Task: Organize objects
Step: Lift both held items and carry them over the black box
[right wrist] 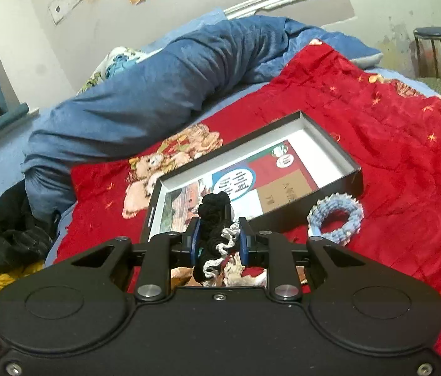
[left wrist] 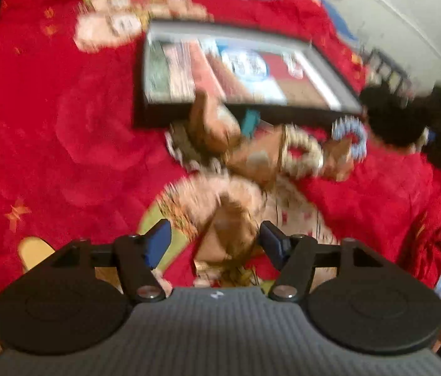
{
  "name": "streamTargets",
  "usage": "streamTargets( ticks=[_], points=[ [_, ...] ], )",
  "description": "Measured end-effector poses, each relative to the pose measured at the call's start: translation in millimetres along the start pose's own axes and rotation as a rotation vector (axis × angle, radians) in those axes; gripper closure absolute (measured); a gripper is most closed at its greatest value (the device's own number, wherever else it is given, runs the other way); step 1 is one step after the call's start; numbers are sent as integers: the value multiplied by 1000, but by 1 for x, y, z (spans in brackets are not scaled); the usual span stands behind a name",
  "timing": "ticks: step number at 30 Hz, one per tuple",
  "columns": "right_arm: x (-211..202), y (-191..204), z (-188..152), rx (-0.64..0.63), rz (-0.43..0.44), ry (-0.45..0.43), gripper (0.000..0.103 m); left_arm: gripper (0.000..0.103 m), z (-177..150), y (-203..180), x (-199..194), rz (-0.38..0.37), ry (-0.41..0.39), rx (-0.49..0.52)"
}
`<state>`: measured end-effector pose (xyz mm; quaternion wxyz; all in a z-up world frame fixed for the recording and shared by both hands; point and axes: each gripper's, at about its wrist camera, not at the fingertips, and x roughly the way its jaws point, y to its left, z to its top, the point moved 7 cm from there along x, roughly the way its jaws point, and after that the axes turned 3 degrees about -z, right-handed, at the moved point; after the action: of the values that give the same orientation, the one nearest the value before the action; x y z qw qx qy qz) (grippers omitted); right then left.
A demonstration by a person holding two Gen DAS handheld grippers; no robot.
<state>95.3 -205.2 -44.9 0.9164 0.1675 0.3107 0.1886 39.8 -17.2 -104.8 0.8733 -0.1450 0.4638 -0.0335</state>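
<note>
A: Right claw [right wrist: 217, 244] is clamped on a black crocheted scrunchie with white trim [right wrist: 212, 225], and it hangs just short of the near rim of the open black box [right wrist: 353, 169] on the bed.

B: Thin grip, though. The scrunchie bulges above and droops below the pads, so only a soft fold is pinched. I'd say a quick swing toward the box could let it slide out onto the red quilt [right wrist: 392, 144].

A: And the box is shallow. It sits on soft bedding, so a claw bumping that near wall might tip or shove it.

B: Left claw [left wrist: 215, 241] is spread wide, nothing between the pads. The left view is heavily smeared, so details are rough.

A: Still readable ahead of it: a cream scrunchie [left wrist: 302, 156] and a pale blue scrunchie [left wrist: 350, 138] lie on the quilt just in front of the box [left wrist: 164, 116], close together.

B: That's the second hazard. They're close enough that a grab for one could drag or snag its neighbour, I reckon, or pinch quilt fabric along with it.

A: The right view shows the blue one [right wrist: 334, 219] beside the box's near corner, right of the claw.

B: So a careless release could land the black one on the rim, and it rolls back out. The inside of the box shows printed cards and bare floor, room enough if it's dropped well past the wall.
</note>
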Motion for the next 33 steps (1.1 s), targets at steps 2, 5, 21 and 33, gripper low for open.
streamTargets(
  ticks=[2, 5, 21, 33],
  points=[
    [2, 0, -1, 1, -6, 7, 80, 39, -1, 0, 6, -3, 8, -10],
    [3, 0, 1, 2, -13, 6, 80, 58, -2, -2, 6, -13, -11, -8],
    [15, 5, 18, 105, 160, 33, 80, 62, 65, 0, -42, -41, -221, -2],
    [105, 20, 50, -14, 114, 61, 80, 62, 139, 16, -23, 9, -300, 41]
  ],
)
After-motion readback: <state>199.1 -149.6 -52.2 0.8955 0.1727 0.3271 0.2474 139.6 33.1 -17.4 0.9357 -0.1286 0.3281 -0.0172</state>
